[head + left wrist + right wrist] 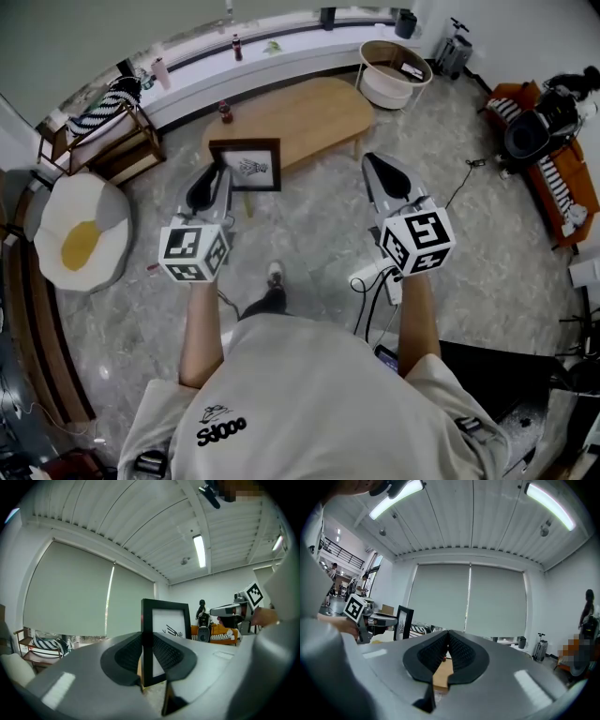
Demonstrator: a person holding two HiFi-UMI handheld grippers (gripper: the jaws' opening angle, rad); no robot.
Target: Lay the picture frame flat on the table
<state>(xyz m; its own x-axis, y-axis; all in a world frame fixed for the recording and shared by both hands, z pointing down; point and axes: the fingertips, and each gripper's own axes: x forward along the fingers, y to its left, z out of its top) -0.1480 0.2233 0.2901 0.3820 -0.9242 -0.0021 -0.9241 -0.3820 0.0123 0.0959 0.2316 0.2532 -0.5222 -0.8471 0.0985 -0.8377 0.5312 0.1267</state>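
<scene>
Black moulding edges the picture frame point(246, 165), which stands upright at the near left end of the pale wooden counter point(319, 112), its drawing side turned toward the person. The left tongs point(208, 187) pinch the frame's left upright bar. In the left gripper view that bar sits squarely between the two ribbed pads point(125, 653), both pressed on it, and the frame rises straight above them. Whether the frame's bottom edge rests on the counter or hangs just over it, I cannot tell.

The right tongs point(380, 171) hover to the right of the frame and apart from it, beside the counter's near right edge and above the grey marbled floor point(309, 234). Their pads are pressed together at the tips, with nothing between them. Only a strip of the counter's wood shows through the gap lower down.

A dark bottle point(225, 112) stands at the counter's far left edge, beyond the frame. On the floor to the left lies a cushion shaped like a fried egg point(80, 234). A round white basket table point(394, 75) stands past the counter's far right end, and an orange sofa point(562, 178) runs along the right side of the room. A white power strip point(370, 277) with dark cables lies on the floor near the person's shoe point(275, 274).
</scene>
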